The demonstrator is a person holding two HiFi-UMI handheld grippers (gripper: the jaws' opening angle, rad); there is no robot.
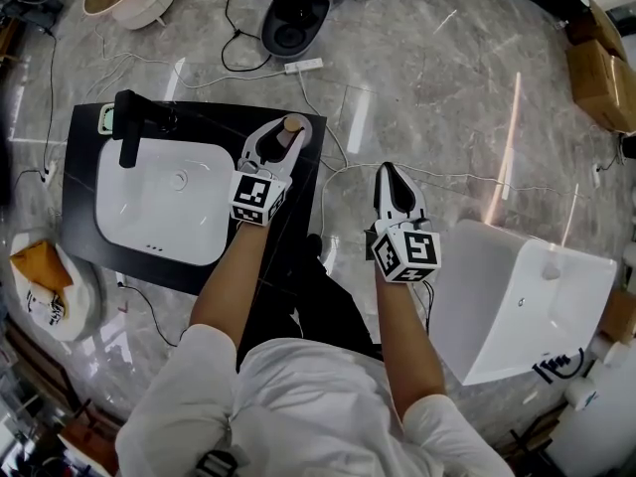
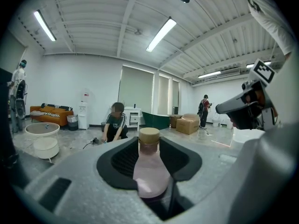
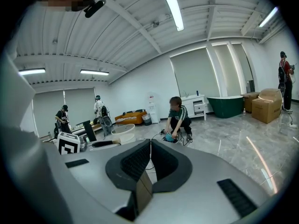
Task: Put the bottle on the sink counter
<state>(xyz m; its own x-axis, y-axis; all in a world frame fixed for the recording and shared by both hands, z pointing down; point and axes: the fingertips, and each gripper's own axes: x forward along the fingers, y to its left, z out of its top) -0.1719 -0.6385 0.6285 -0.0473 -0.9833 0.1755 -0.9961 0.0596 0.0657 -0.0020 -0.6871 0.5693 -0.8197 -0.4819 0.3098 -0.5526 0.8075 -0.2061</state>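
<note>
The left gripper was held over the right-hand end of the black rectangular sink tabletop, just to the right of the white oval-cornered basin set into it. Its fingers were clamped on a pale pink translucent plastic bottle with a beige round cap, which stood upright between the dark ribbed pads with its neck and cap rising above them. From the head view only the beige cap showed past the fingertips, near the far right corner of the tabletop. Whether the bottle's base touched the surface could not be told. A black angular tap stood at the basin's far left corner, well apart from the bottle. The right gripper hovered off the tabletop's right side above the grey marbled floor, and its fingers were pressed together with nothing between them. A white box-shaped ceramic fixture stood on the floor just to the right of that gripper. A white power strip with trailing cables lay on the floor beyond the tabletop.
</note>
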